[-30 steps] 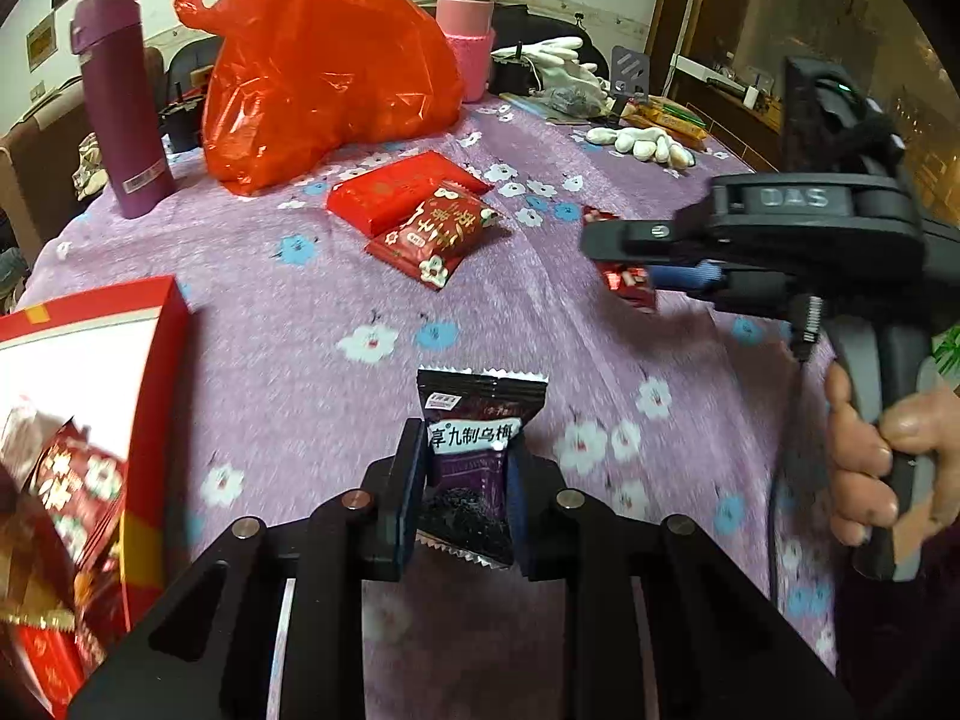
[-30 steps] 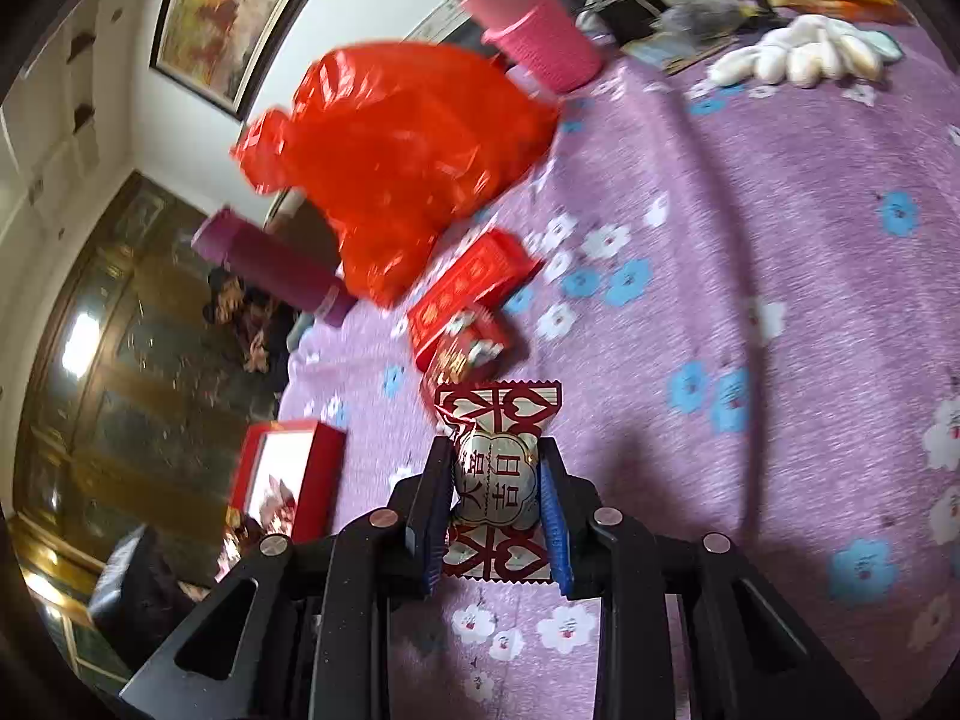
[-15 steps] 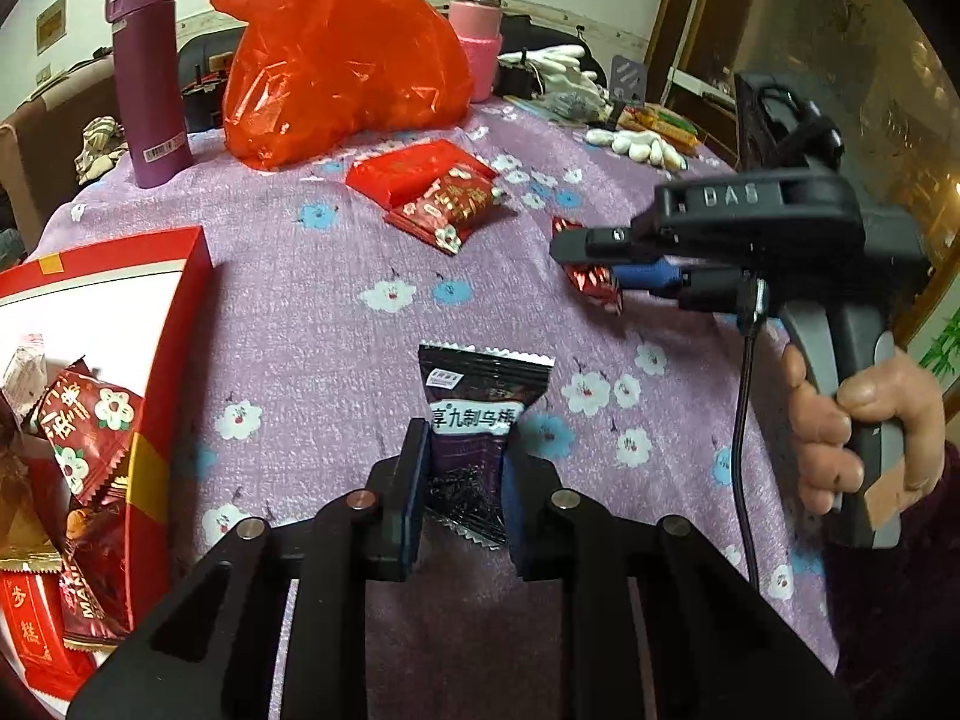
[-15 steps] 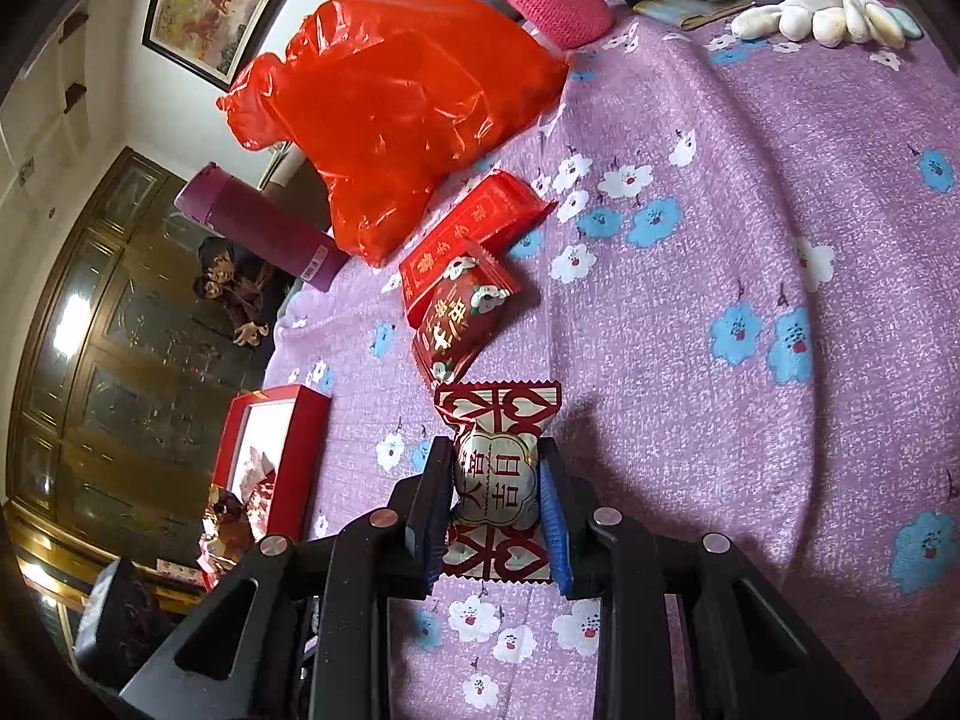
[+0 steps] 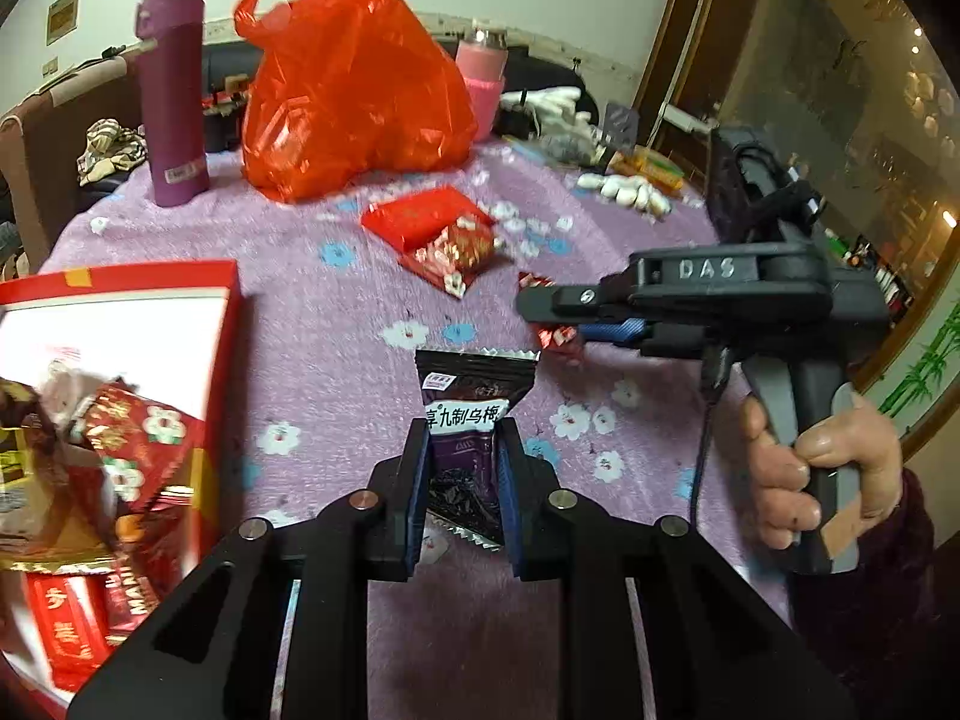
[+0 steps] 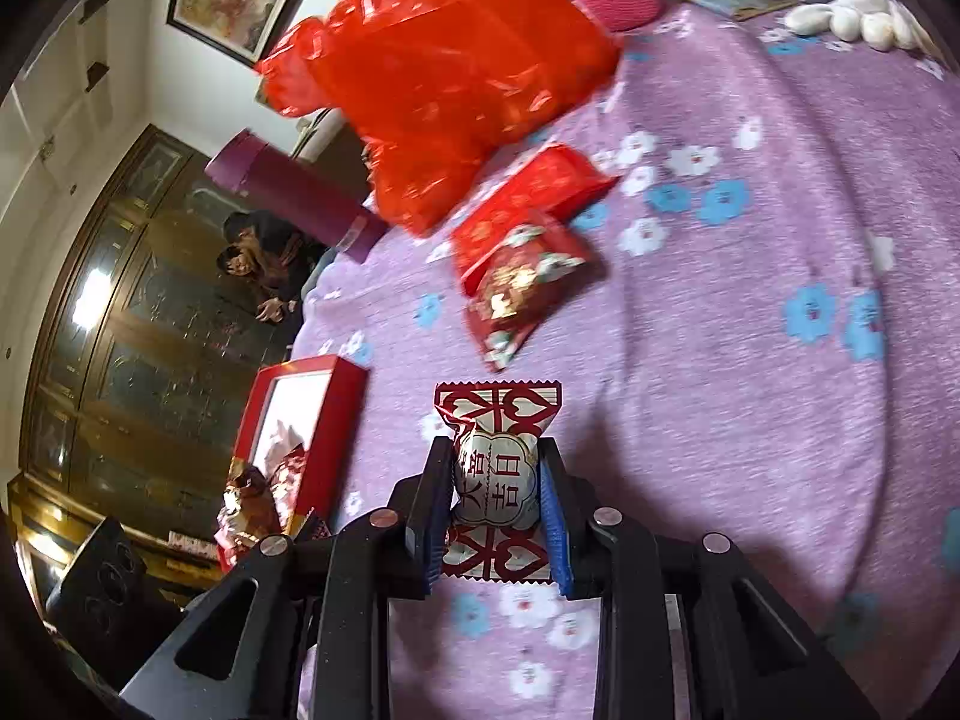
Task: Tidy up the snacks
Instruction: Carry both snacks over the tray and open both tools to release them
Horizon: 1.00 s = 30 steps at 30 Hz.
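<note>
Left hand-held gripper [image 5: 461, 480] clamped on dark plum packet [image 5: 468, 420], right hand-held gripper [image 6: 497, 498] on red-white candy [image 6: 495, 474]. Light, crinkly, probably slippery wrappers; best pinched mid-body.

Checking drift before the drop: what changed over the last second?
Both tongs carried their candies toward the red box, which looms larger in both views. Nothing grabbed or released: left tongs stay shut on the purple plum pack, right tongs on the red-and-white candy. Table items unmoved.
</note>
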Each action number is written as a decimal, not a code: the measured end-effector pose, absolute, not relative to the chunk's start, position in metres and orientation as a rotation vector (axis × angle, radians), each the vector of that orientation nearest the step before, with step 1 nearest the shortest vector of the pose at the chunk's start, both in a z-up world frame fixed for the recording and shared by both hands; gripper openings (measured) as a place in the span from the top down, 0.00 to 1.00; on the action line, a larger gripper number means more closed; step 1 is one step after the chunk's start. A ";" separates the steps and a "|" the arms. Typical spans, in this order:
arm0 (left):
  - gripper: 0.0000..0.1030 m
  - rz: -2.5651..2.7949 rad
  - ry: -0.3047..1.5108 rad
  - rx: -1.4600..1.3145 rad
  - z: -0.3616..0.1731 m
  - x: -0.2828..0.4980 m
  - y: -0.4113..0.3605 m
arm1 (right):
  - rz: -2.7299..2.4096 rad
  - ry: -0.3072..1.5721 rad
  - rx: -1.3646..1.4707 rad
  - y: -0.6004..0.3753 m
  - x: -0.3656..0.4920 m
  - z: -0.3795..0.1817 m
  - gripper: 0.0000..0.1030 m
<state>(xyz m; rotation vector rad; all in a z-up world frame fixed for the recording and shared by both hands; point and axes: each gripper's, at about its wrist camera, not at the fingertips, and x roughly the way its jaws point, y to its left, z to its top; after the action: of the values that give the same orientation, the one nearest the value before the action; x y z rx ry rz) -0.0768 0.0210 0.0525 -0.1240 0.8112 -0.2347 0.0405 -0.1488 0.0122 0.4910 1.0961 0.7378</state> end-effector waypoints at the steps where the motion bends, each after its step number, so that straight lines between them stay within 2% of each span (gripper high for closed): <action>1: 0.82 -0.235 0.798 -0.125 0.057 -0.080 0.025 | 0.759 1.090 0.487 -0.143 0.037 0.017 0.73; 14: 0.82 0.024 0.623 -0.205 0.106 -0.134 0.156 | 1.002 1.049 0.387 -0.013 -0.015 0.054 0.73; 20: 0.82 0.152 0.607 -0.232 0.100 -0.148 0.207 | 1.080 1.014 0.351 0.042 -0.034 0.071 0.72; 30: 0.82 0.179 0.662 -0.242 0.079 -0.152 0.229 | 1.143 1.009 0.248 0.115 -0.063 0.071 0.72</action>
<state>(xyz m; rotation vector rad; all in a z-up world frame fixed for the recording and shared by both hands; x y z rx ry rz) -0.1524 0.2294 0.0787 -0.2420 0.6623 0.1791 -0.0633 0.1149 0.0715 0.2481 1.0091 1.1433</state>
